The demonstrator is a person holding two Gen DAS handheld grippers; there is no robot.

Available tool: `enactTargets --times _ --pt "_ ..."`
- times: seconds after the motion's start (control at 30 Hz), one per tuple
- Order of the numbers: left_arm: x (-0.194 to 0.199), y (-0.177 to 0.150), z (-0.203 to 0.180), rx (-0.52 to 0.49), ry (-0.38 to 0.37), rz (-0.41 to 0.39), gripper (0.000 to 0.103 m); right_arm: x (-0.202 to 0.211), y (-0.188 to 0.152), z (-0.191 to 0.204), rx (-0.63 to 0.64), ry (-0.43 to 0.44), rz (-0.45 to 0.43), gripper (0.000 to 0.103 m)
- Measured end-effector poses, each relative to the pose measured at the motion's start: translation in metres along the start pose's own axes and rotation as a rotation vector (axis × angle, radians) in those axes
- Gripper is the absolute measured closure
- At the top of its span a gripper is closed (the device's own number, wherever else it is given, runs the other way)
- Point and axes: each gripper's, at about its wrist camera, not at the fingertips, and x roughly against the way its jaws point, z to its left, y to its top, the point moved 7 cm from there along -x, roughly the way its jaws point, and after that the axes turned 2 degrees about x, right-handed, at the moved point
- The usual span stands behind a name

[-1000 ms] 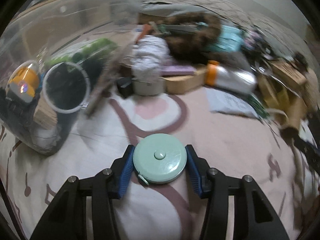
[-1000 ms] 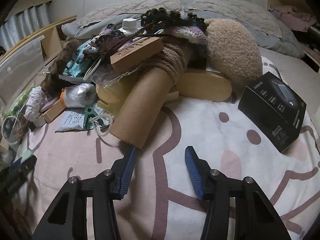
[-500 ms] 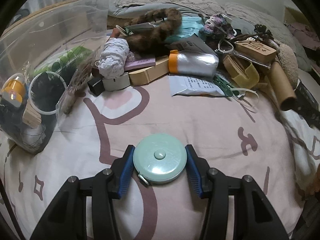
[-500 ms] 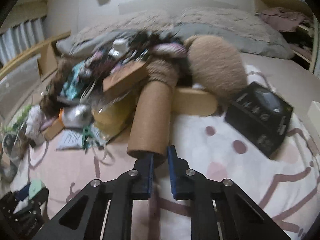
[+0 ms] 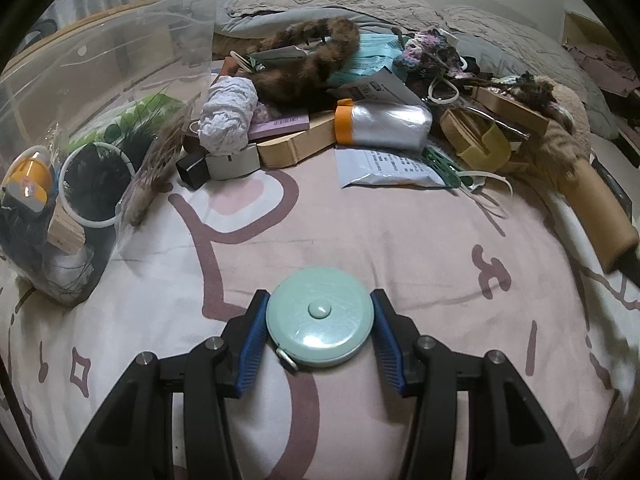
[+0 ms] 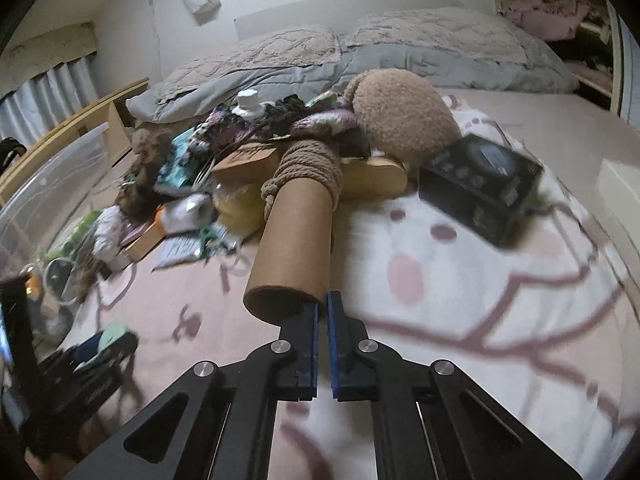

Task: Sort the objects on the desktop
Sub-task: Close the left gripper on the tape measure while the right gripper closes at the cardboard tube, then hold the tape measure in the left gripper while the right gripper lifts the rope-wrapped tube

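While the left tool [image 5: 320,322] clamps the mint tape measure [image 5: 320,316] by its round rim over the near bedspread [image 5: 400,240], the right tool [image 6: 322,320] has just closed almost fully, pinching the near wall of the cardboard tube [image 6: 296,240]. That tube, right of the clutter and rope-wound at its far end, looks light and stiff but crushable, so a wall grip may let it swing. The hard, smooth tape measure could slip. A clear bin [image 5: 100,80] stands left.
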Motion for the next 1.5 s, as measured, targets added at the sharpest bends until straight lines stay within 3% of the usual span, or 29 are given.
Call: enactTargets --times 0.23,0.67,1.2,1.4,1.47,1.5 --pt "0.006 -0.007 0.002 -0.017 0.001 0.004 0.053 0.026 -0.046 0.009 -0.034 0.045 0.06 0.098" --pt "0.012 -0.017 0.004 -0.025 -0.006 0.011 0.053 0.073 -0.087 0.025 -0.021 0.107 0.115 0.098" --pt "0.012 -0.019 0.005 -0.014 -0.018 0.018 0.053 0.095 -0.099 0.029 0.031 0.129 0.188 0.098" --pt "0.013 -0.018 0.006 -0.008 -0.025 0.024 0.053 0.104 -0.081 0.027 0.042 0.112 0.143 0.097" --pt "0.013 -0.018 0.006 -0.007 -0.026 0.025 0.053 0.103 -0.069 0.024 0.041 0.096 0.116 0.085" --pt "0.013 -0.018 0.006 -0.007 -0.029 0.026 0.053 0.102 -0.062 0.021 0.04 0.087 0.099 0.046"
